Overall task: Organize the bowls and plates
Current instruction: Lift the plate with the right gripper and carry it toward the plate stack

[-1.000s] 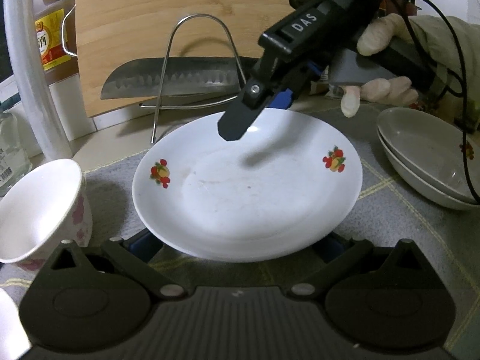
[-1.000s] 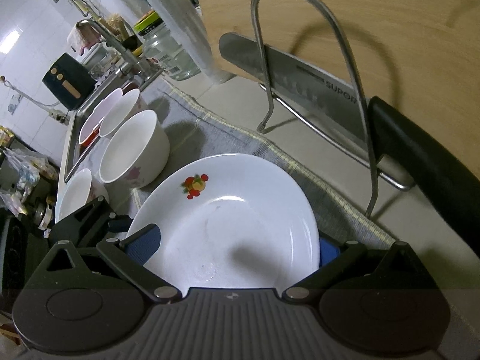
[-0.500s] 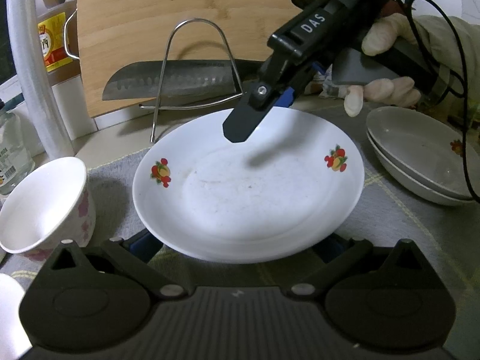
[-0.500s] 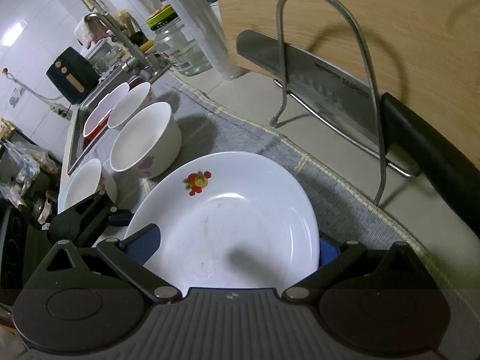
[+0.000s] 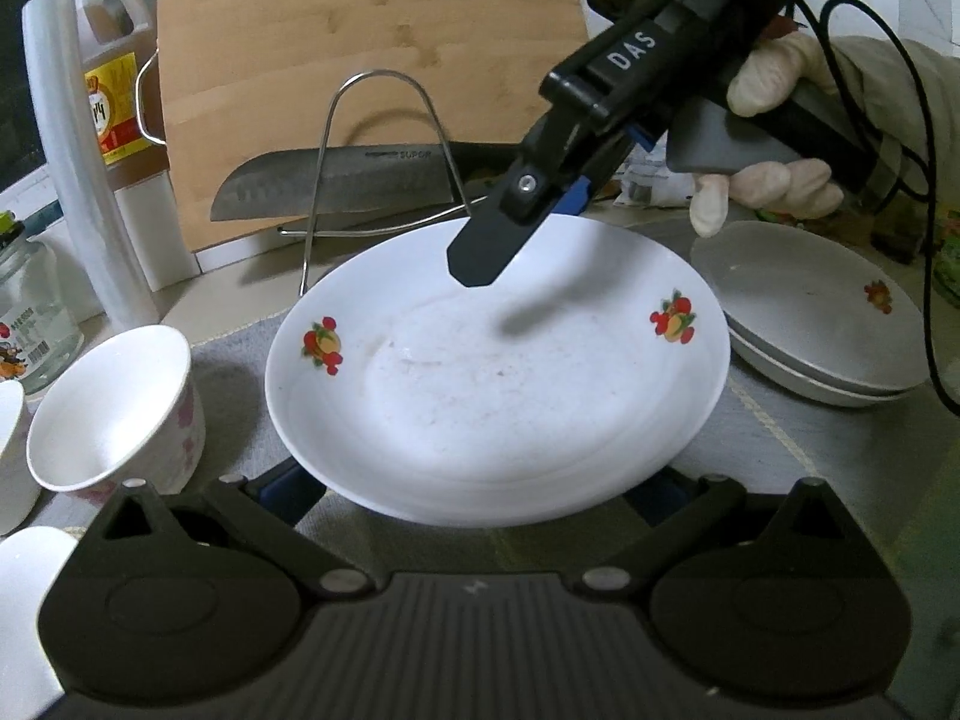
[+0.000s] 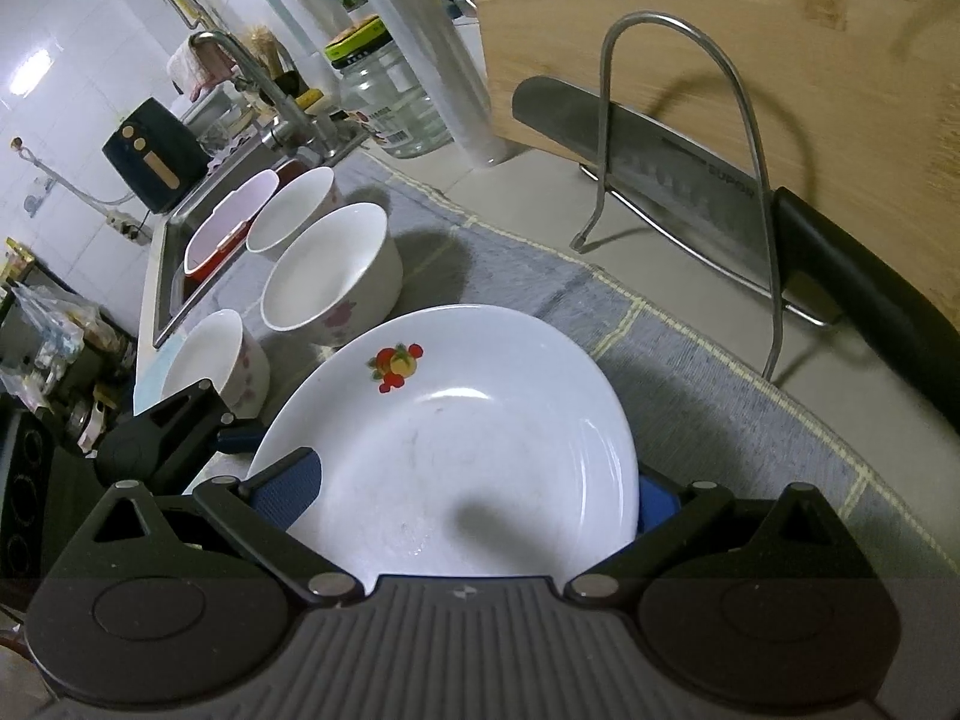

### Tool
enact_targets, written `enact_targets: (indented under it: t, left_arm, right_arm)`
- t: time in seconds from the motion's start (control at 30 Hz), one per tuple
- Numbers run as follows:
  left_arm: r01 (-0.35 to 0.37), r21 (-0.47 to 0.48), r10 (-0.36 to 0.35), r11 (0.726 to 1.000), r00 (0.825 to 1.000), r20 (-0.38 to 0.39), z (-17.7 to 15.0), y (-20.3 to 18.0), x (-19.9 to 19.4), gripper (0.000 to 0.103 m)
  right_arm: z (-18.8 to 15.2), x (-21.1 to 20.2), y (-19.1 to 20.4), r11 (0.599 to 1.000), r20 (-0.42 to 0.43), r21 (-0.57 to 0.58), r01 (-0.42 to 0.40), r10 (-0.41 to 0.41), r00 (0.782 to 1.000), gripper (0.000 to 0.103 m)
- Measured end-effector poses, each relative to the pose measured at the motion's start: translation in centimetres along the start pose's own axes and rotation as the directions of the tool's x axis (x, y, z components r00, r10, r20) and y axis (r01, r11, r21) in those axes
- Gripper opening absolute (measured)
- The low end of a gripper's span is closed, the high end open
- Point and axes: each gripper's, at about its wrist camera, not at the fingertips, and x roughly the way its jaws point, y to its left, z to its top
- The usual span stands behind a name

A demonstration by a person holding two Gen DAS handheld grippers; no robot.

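Plate (image 5: 498,378), white glazed ceramic with fruit motifs, sits raised over the grey mat (image 6: 690,360), its rim pinched from opposite sides by the left gripper (image 5: 480,489) and right gripper (image 6: 474,489). It looks stiff, slick and breakable; the rim is the only real hold. Stacked plates (image 5: 810,324) wait nearby.

White plate (image 5: 498,384) bears red-and-yellow fruit prints; bowl (image 6: 330,276) white with pink flowers; mat (image 6: 690,372) grey, yellow-lined.
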Motion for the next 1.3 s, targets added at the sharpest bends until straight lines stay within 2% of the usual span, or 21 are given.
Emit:
enact_targets:
  t: [0.67, 1.3]
  left_arm:
    - [0.010, 0.054, -0.010, 0.998, 1.000, 0.010, -0.4, -3.0, -4.3, 0.102]
    - [0.062, 0.120, -0.065, 0.991, 0.998, 0.021, 0.8, -7.4, -5.4, 0.102]
  right_arm:
    - [-4.0, -3.5, 3.7, 1.000, 0.062, 0.005, 0.026, -0.026, 0.998, 0.103]
    - [-8.1, -8.2, 3.2, 0.996, 0.122, 0.047, 0.077, -0.082, 0.989, 0.103]
